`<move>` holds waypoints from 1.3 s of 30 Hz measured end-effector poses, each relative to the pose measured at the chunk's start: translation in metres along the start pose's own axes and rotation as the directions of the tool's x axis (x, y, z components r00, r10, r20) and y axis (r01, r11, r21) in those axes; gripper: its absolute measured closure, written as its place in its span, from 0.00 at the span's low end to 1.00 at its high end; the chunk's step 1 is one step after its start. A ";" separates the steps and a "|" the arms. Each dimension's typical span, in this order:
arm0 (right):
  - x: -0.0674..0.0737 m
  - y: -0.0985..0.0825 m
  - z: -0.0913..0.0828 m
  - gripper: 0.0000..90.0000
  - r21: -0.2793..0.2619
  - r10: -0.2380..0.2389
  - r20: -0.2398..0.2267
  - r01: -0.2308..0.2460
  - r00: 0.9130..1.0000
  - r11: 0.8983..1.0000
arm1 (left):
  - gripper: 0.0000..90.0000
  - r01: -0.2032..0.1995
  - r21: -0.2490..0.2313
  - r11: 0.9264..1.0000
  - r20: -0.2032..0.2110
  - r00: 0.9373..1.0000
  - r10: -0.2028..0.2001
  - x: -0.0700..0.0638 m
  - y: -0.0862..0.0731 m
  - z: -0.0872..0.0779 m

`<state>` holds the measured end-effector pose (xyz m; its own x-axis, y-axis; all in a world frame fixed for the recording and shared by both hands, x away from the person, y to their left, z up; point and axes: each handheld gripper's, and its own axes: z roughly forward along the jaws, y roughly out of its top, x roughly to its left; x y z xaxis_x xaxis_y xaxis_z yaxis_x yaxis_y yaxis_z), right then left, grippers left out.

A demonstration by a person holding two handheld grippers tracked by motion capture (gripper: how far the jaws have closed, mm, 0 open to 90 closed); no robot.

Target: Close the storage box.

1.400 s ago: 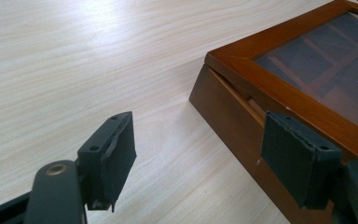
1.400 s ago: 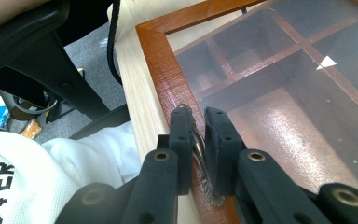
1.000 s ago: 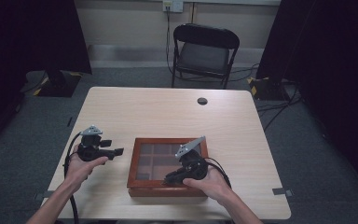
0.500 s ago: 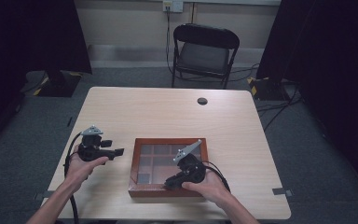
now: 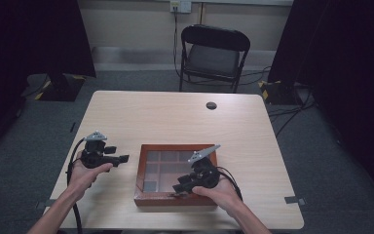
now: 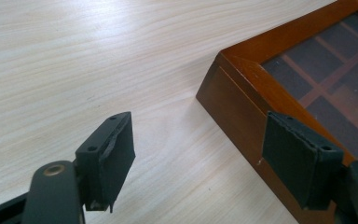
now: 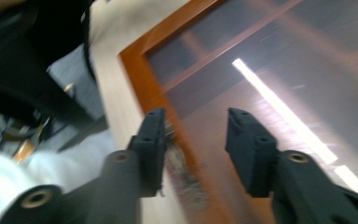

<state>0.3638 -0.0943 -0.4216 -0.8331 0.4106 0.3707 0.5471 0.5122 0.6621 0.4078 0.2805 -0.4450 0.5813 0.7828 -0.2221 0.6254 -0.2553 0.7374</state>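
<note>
A brown wooden box (image 5: pixel 175 147) with a dark glass lid divided into compartments lies at the table's front centre. My right gripper (image 5: pixel 177 189) hovers over its front left part, pointing left and down. In the right gripper view its jaws (image 7: pixel 196 135) have just been opening; the lid's wooden frame (image 7: pixel 140 70) runs under the gap close to the left pad, and no pad presses on it. My left gripper (image 5: pixel 123 159) is held just left of the box, pointing at its side. Its jaws (image 6: pixel 200 149) stand apart with only tabletop between them, beside the box corner (image 6: pixel 242 107).
The light wooden table (image 5: pixel 175 117) has a small black round disc (image 5: pixel 211 105) near its far edge. A black folding chair (image 5: pixel 213 48) stands behind the table. Cables trail from both grippers toward the front edge.
The right hand has shifted slightly over the box's front edge. The left hand and the box have stayed where they were.
</note>
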 end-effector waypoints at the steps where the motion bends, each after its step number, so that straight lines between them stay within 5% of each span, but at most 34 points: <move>1: -0.002 0.000 -0.004 0.53 -0.018 0.015 0.022 -0.014 1.000 1.000 | 0.28 -0.001 0.002 1.000 -0.003 1.000 0.001 0.000 0.000 0.000; 4: -0.011 0.001 -0.015 0.39 -0.074 0.060 0.099 -0.053 0.993 0.996 | 0.28 0.000 0.005 1.000 -0.007 1.000 0.000 0.001 0.000 0.001; 7: -0.023 -0.004 -0.027 0.35 -0.131 0.135 0.139 -0.117 0.981 0.984 | 0.27 0.008 0.010 1.000 -0.013 1.000 -0.008 0.002 -0.001 0.000; 11: -0.038 -0.012 -0.041 0.30 -0.174 0.200 0.201 -0.166 0.959 0.971 | 0.26 0.010 0.001 1.000 -0.015 1.000 -0.010 0.002 -0.001 0.000; 13: -0.047 -0.015 -0.050 0.22 -0.204 0.242 0.236 -0.195 0.941 0.959 | 0.26 0.015 0.006 1.000 -0.020 1.000 -0.014 0.003 -0.001 0.000; 15: -0.057 -0.021 -0.061 0.19 -0.248 0.295 0.297 -0.225 0.908 0.942 | 0.25 0.022 0.008 1.000 -0.027 0.999 -0.022 0.005 -0.002 0.000; 21: -0.094 -0.058 -0.093 0.16 -0.297 0.386 0.431 -0.275 0.815 0.914 | 0.22 0.027 0.023 0.999 -0.063 0.998 -0.026 0.015 -0.004 0.003; 24: -0.111 -0.076 -0.099 0.16 -0.306 0.464 0.477 -0.353 0.747 0.884 | 0.21 0.033 0.056 0.998 -0.085 0.996 -0.028 0.020 -0.006 0.007; 26: -0.121 -0.086 -0.099 0.16 -0.281 0.463 0.528 -0.369 0.712 0.886 | 0.21 0.057 0.085 0.995 -0.107 0.993 -0.047 0.022 -0.008 0.010; 28: -0.130 -0.096 -0.096 0.16 -0.265 0.464 0.603 -0.386 0.649 0.884 | 0.21 0.068 0.120 0.990 -0.129 0.990 -0.053 0.025 -0.010 0.013; 30: -0.136 -0.104 -0.093 0.15 -0.256 0.478 0.636 -0.419 0.605 0.871 | 0.22 0.074 0.111 0.991 -0.186 0.981 -0.052 0.026 -0.013 0.015; 34: -0.137 -0.107 -0.081 0.12 -0.243 0.386 0.736 -0.316 0.556 0.917 | 0.19 0.053 0.151 0.987 -0.241 0.970 -0.015 0.026 -0.019 0.021; 37: -0.136 -0.109 -0.074 0.02 -0.271 0.394 0.734 -0.294 0.553 0.917 | 0.18 0.012 0.154 0.988 -0.290 0.957 0.033 0.028 -0.026 0.030; 39: -0.138 -0.113 -0.071 0.00 -0.295 0.385 0.731 -0.249 0.563 0.923 | 0.08 0.014 0.130 0.991 -0.295 0.955 0.025 0.033 -0.029 0.033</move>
<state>0.4115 -0.2626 -0.5015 -0.1982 0.9801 -0.0123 0.6878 0.1480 0.7107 0.4257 0.2948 -0.4943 0.4178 0.9085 -0.0054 0.6957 -0.3161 0.6451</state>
